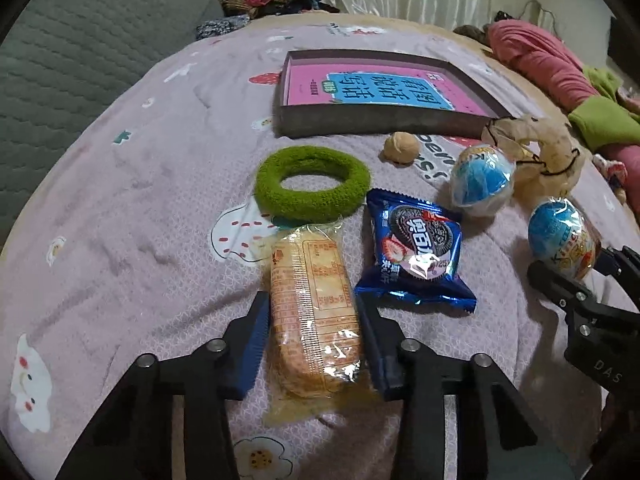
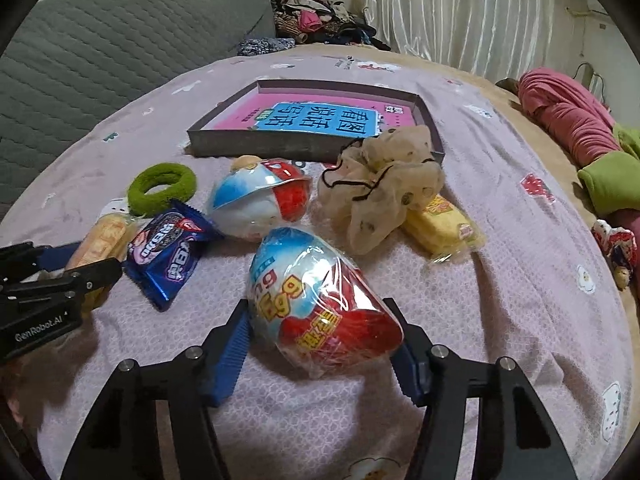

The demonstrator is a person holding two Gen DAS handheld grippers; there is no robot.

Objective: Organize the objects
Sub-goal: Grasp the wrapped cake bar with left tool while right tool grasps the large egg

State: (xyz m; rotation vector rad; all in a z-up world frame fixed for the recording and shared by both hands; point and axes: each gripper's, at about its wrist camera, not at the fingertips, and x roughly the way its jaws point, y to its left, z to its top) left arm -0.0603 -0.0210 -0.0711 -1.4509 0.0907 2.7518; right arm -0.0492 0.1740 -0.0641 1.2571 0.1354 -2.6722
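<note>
My left gripper [image 1: 314, 312] has its blue pads against both sides of a clear-wrapped cracker pack [image 1: 314, 312] lying on the bed. My right gripper [image 2: 320, 312] has its pads on both sides of a blue and red surprise egg [image 2: 320, 300]; it also shows in the left wrist view [image 1: 562, 240]. A blue Oreo packet [image 1: 416, 252] lies right of the cracker pack. A green hair ring [image 1: 312, 184] lies beyond. A second egg [image 2: 260, 200] and a beige scrunchie [image 2: 380, 192] lie ahead. The shallow grey box [image 2: 256, 142] holds a pink book [image 2: 320, 118].
A yellow wafer pack [image 2: 440, 224] lies under the scrunchie's right side. A small beige ball [image 1: 402, 147] sits before the box. Pink and green bedding [image 2: 576, 120] lies at right. A grey headboard [image 2: 100, 40] and a clothes pile [image 2: 320, 16] are at the back.
</note>
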